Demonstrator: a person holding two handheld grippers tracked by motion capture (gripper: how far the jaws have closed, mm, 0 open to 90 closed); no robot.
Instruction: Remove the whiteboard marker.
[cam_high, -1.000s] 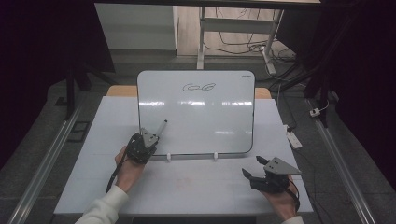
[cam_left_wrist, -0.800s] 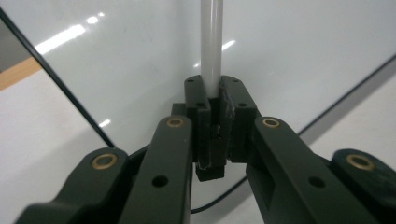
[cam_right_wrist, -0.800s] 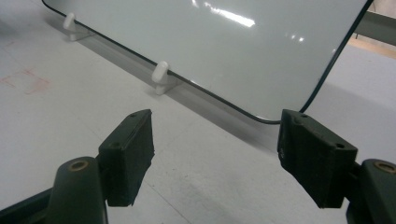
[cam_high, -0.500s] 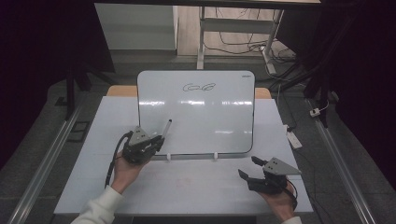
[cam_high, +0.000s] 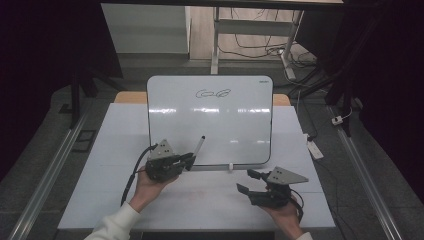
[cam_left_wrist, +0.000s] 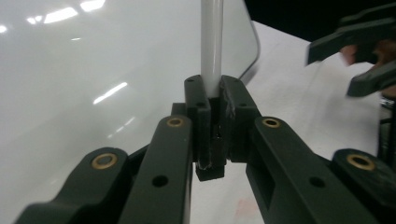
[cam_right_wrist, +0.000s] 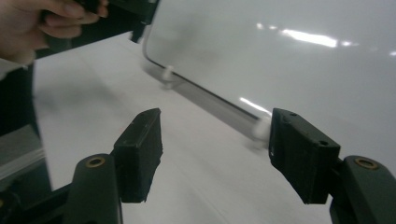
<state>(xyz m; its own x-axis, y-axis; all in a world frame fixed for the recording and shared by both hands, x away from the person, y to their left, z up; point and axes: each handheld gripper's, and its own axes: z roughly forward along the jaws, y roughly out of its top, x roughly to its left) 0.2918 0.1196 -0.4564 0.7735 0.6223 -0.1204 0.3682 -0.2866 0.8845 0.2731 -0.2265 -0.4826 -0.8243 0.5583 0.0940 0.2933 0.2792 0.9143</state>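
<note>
— White marker (cam_high: 199, 148): where was it seen?

— It was clamped upright in the left claw (cam_high: 189, 159), by the whiteboard's (cam_high: 210, 120) lower left corner, toward the desk's (cam_high: 120, 145) near edge.

— And the right claw (cam_high: 248, 181)?

— It was held released near the desk's near right corner; its jaws had just been closing, with nothing between them.

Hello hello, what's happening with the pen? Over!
Left gripper shut on marker. Right gripper open, just been closing, nothing between. Whiteboard unobstructed.
</note>
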